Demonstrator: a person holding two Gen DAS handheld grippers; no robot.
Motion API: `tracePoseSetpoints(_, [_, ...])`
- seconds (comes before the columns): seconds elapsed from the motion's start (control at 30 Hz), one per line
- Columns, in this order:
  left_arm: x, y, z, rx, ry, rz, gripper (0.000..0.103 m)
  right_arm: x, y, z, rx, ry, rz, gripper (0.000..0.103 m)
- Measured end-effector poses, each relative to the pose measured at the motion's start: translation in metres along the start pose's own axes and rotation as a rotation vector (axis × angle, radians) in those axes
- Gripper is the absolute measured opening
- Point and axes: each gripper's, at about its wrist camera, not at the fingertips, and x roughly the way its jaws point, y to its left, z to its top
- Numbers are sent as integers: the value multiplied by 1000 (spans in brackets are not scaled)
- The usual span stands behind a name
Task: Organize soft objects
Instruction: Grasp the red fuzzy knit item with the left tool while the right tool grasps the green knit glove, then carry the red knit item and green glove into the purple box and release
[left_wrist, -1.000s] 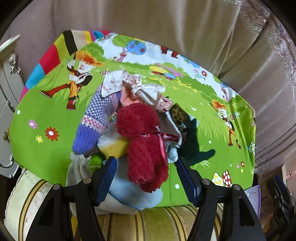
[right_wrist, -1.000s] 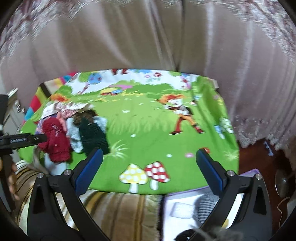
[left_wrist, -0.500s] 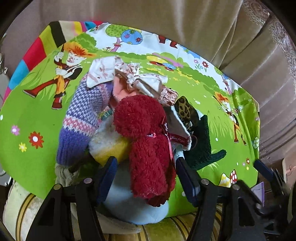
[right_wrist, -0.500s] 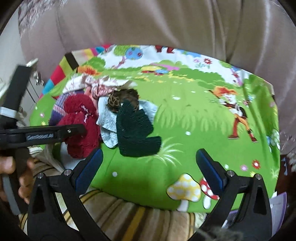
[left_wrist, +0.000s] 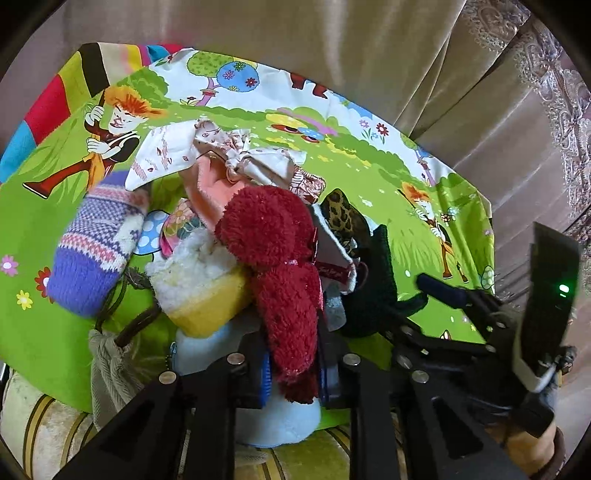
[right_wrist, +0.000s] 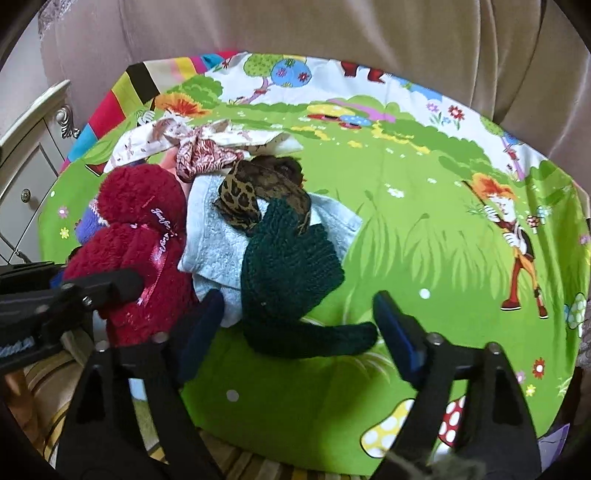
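Note:
A heap of soft things lies on a cartoon-print green cloth (left_wrist: 44, 332). A fluffy dark red toy with a ribbon (left_wrist: 284, 266) lies on top; it also shows in the right wrist view (right_wrist: 136, 236). My left gripper (left_wrist: 295, 376) is shut on the red toy's near end. A dark green knitted glove (right_wrist: 291, 273) lies right of it, over a pale blue towel (right_wrist: 210, 240) and a leopard-print piece (right_wrist: 240, 194). My right gripper (right_wrist: 295, 321) is open, its fingers on either side of the green glove's near end.
A purple knitted sock (left_wrist: 96, 251), a yellow fleecy piece (left_wrist: 203, 291), a light blue plush (left_wrist: 280, 417), a drawstring bag (left_wrist: 107, 373) and patterned cloths (left_wrist: 251, 162) fill the heap. Curtains (right_wrist: 332, 33) hang behind. A white cabinet (right_wrist: 26, 147) stands at the left.
My left gripper moved forward and closed on the red toy. My right gripper swung left and came in close over the green glove, still open.

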Motion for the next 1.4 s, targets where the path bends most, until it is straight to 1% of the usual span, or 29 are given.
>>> tracePoseSetpoints(0.03, [-1,0,-1,-2,-3,-2,18,3,1,0,1,9,5,65])
tracePoseSetpoints(0.07, [-1,0,-1,-3,-6,-3,18,5,1,1,0,16,13,58])
tracePoseSetpoints(0.1, [-3,0,-1,-3,-11,-4,18,7,2,0,-2,24,28,41])
tracePoseSetpoints(0.13, [-4,0,-2,-3,-16,-5,18,8,2,0,-1,29,42,28])
tracePoseSetpoints(0.23, [-9,-2,-3,-3,-37,2,17,1,3,-2,3,18,48,17])
tracePoseSetpoints(0.33, [-15,-4,-4,-3,-52,7,17,-12,1,-6,15,-8,48,14])
tracePoseSetpoints(0.57, [-31,-15,-8,11,-85,19,16,-43,-8,-16,72,-62,48,13])
tracePoseSetpoints(0.83, [-46,-31,-18,36,-100,23,16,-77,-24,-34,136,-108,49,13])
tracePoseSetpoints(1.1, [-54,-63,-30,87,-89,-26,16,-112,-42,-57,194,-148,30,13])
tracePoseSetpoints(1.4, [-54,-113,-48,180,-60,-77,16,-159,-83,-95,287,-189,-39,13])
